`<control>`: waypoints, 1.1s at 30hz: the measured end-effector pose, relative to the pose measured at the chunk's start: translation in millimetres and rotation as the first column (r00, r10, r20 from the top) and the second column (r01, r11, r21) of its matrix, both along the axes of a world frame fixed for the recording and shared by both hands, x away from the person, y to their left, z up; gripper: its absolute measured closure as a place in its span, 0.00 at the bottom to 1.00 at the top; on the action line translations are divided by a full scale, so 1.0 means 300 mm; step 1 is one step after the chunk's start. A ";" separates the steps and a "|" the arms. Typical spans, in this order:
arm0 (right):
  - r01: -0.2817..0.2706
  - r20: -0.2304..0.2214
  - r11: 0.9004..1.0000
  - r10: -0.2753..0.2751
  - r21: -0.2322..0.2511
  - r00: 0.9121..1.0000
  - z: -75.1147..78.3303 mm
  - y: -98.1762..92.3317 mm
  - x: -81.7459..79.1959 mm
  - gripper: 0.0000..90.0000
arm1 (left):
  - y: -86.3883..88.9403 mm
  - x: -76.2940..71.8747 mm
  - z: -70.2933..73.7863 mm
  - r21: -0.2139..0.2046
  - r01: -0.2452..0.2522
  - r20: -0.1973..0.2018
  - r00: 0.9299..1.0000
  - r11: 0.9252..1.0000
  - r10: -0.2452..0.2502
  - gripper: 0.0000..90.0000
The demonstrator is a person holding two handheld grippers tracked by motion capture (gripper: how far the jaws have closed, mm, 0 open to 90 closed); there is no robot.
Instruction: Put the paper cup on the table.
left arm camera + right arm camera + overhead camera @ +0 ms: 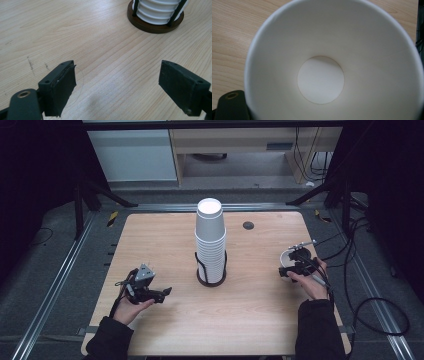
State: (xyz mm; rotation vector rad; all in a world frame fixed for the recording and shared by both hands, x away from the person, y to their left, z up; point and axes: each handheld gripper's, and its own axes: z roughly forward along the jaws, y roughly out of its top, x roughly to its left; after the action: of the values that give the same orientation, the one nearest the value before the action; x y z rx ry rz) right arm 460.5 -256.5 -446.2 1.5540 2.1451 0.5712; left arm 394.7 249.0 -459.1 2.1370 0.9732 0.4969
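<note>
I am working at the bench (165, 320), where the stack of white paper cups (210, 240) is standing upside down in its round holder (211, 281) at the centre. My right hand-held gripper (294, 266) is pinching a single paper cup (289, 257) near the right edge, mouth toward its camera. My left hand-held gripper (161, 293) is hovering spread and empty left of the holder.

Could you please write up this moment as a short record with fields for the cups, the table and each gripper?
cup stack: white paper cups, nested upside down in a dark round holder at the table's middle
single cup: white paper cup, mouth up and empty, at the right gripper
left gripper: jaws apart over bare wood, nothing between them
table: light wood top
</note>
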 end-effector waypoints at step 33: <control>-0.030 -0.020 0.999 0.031 0.033 0.999 -0.011 0.001 0.008 0.03 | -0.006 -0.001 -0.004 0.006 0.013 -0.005 1.000 1.000 -0.013 0.15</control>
State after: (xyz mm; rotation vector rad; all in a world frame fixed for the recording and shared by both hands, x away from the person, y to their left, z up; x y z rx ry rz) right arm 462.9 -256.2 -449.3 1.5532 2.1886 0.6055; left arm 394.3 247.4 -460.3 2.1497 0.9613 0.4886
